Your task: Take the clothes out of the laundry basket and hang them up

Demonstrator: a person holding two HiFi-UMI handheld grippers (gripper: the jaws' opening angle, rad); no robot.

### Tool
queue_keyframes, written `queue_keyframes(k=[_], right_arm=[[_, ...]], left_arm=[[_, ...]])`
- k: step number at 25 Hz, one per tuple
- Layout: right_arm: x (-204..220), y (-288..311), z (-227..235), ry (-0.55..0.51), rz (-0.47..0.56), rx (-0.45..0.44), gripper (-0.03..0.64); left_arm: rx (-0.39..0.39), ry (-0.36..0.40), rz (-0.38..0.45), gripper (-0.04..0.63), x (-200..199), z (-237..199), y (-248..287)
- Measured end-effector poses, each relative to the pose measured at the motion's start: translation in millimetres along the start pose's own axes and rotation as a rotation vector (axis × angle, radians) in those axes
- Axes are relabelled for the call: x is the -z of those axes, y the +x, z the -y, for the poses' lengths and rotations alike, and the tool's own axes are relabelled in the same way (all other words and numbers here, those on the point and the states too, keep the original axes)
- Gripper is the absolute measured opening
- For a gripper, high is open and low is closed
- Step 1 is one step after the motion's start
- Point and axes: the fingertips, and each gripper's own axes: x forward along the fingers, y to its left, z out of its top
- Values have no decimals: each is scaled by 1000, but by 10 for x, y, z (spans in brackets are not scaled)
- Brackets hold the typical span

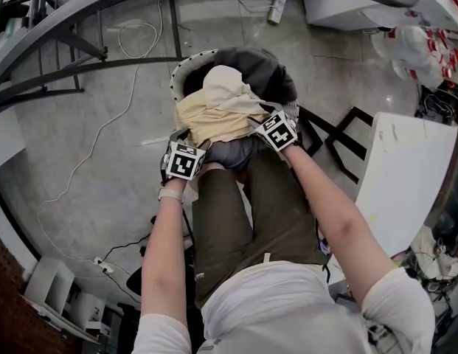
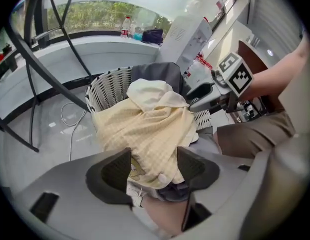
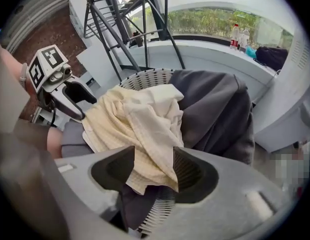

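Left gripper, right gripper: jaws wide, each straddling the pale-yellow checked cloth garment. Its long axis runs from the jaws into the white slotted plastic laundry basket.

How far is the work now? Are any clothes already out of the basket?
Done: nothing visible; the laundry basket is piled with a yellow checked garment, a cream cloth and a dark grey garment. In hand: the left gripper and right gripper are open, the yellow checked garment between their fingers, not pinched. Remaining: grasping, lifting out and hanging everything.

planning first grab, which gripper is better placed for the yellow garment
Right, probably: the right gripper has a fold of the yellow garment between open jaws; the left gripper frames only its hem.
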Motion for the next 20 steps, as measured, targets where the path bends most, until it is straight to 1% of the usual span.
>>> queue_keyframes(k=[3, 6, 7, 8, 9, 10, 13, 17, 20], right_arm=[[111, 113, 55, 0, -41, 6, 224], [144, 164, 44, 9, -45, -11, 219], [127, 159, 45, 11, -35, -13, 180], [93, 134, 48, 14, -20, -9, 140], [55, 87, 44, 24, -1, -2, 76], [20, 22, 30, 41, 18, 3, 23], [-70, -199, 17, 89, 59, 15, 18], [-181, -523, 149, 156, 107, 73, 18], [-286, -800, 155, 207, 151, 111, 18]], left_arm=[[11, -46, 12, 265, -4, -32, 15], [26, -41, 11, 190, 8, 12, 11], [29, -34, 15, 133, 10, 27, 6], [30, -30, 19, 102, 16, 39, -11], [30, -29, 22, 32, 34, 53, -42], [29, -33, 21, 26, 66, 69, -88], [26, -67, 28, 25, 162, 73, -268], [2, -131, 56, 25, 212, -25, -588], [-16, -152, 75, 25, 221, -85, -877]])
